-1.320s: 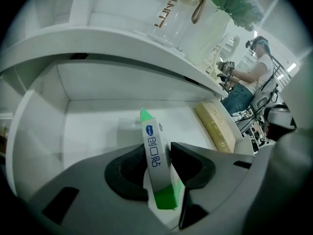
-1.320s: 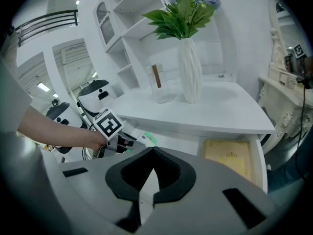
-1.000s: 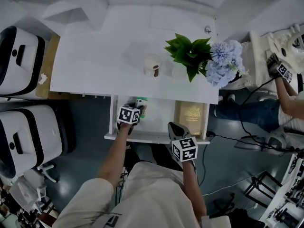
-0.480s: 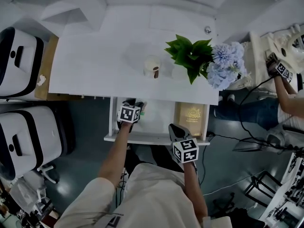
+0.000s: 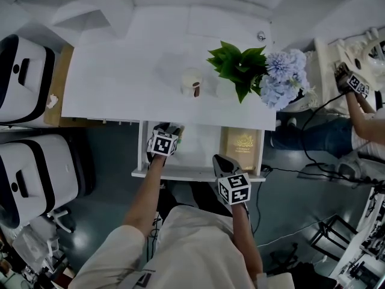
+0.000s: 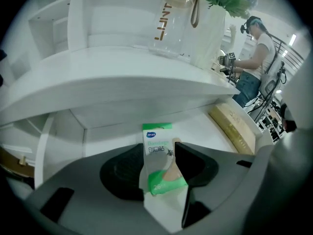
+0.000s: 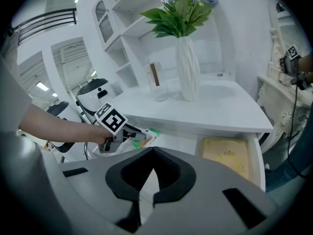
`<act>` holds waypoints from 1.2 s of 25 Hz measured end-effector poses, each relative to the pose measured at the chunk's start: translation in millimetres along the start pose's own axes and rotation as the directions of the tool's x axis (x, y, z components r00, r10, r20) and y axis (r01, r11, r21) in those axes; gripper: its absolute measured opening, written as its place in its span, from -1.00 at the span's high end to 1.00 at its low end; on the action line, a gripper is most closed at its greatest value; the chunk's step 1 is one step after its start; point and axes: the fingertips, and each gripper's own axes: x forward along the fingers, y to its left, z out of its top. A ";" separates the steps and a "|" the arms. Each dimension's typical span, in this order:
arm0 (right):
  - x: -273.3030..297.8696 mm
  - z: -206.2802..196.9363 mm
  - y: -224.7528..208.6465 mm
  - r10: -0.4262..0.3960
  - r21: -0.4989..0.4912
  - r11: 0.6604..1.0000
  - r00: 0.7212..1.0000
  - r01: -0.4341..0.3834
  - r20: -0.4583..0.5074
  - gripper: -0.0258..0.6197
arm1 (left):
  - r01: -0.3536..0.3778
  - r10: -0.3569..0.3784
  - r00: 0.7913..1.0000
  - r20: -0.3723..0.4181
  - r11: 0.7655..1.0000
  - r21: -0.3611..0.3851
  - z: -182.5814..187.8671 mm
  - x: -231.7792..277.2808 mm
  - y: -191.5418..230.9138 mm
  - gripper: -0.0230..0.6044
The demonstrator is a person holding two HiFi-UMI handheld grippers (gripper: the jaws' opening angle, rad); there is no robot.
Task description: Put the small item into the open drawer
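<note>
The small item is a green and white bandage pack. It stands upright between the jaws of my left gripper, leaning on the right jaw, inside the open white drawer. The jaws stand wide and do not seem to press on it. In the head view the left gripper reaches into the drawer's left half under the desk edge, and the pack is mostly hidden there. The right gripper view shows the pack at the left gripper's tip. My right gripper hovers at the drawer's front edge, jaws shut and empty.
A gold-printed flat box lies in the drawer's right part. On the white desk stand a clear jar and a vase of flowers. White machines stand at the left. Another person works at the right.
The left gripper has eased a little further under the desk edge, and less of the green pack shows in the head view. The right gripper has stayed where it was.
</note>
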 end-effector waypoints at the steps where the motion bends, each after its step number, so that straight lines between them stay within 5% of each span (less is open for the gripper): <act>1: 0.3 1.5 1.6 0.003 -0.001 1.000 1.000 -0.003 0.004 0.85 | 0.001 -0.001 1.000 0.005 1.000 0.000 1.7 -4.8 -0.9 0.24; 30: 30.7 33.1 70.6 0.172 -0.095 0.981 0.984 -0.167 0.040 0.85 | -0.110 0.107 0.973 0.205 0.994 0.001 12.2 -179.1 -47.8 0.24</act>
